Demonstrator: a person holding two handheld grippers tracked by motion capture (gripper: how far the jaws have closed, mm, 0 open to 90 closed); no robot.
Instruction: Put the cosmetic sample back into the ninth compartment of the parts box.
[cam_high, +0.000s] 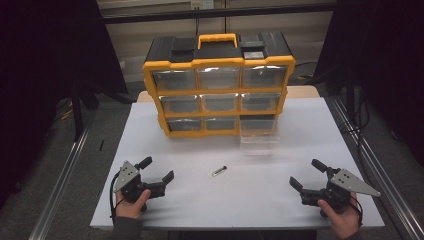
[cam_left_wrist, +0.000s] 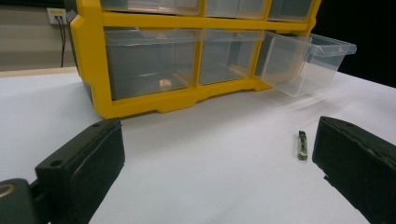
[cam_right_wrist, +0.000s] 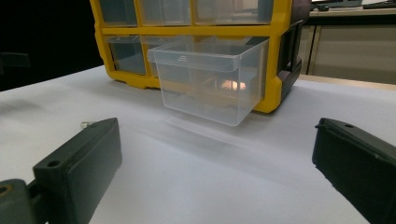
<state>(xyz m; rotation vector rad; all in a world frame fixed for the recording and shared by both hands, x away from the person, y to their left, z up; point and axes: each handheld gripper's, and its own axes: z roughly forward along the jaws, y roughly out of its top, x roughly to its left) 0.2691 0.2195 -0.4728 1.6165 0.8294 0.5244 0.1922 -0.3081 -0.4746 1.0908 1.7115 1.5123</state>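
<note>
A yellow and black drawer cabinet (cam_high: 218, 82) stands at the back of the white table (cam_high: 235, 200). Its bottom right clear drawer (cam_high: 258, 134) is pulled out; the same drawer (cam_right_wrist: 212, 77) faces the right gripper view and shows as a clear drawer (cam_left_wrist: 306, 63) in the left gripper view. A small slim part (cam_high: 219, 171) lies mid-table, also seen as a small part (cam_left_wrist: 302, 145) beside my left gripper's right jaw. My left gripper (cam_high: 157, 169) rests open at front left, nothing between its jaws. My right gripper (cam_high: 306, 173) rests open at front right, equally empty.
Metal rails (cam_high: 62, 185) run along both sides of the table. The cabinet has a yellow carry handle (cam_high: 217, 39) on its black top. Dark curtains flank the scene. A small object (cam_left_wrist: 164, 83) lies inside the bottom left drawer.
</note>
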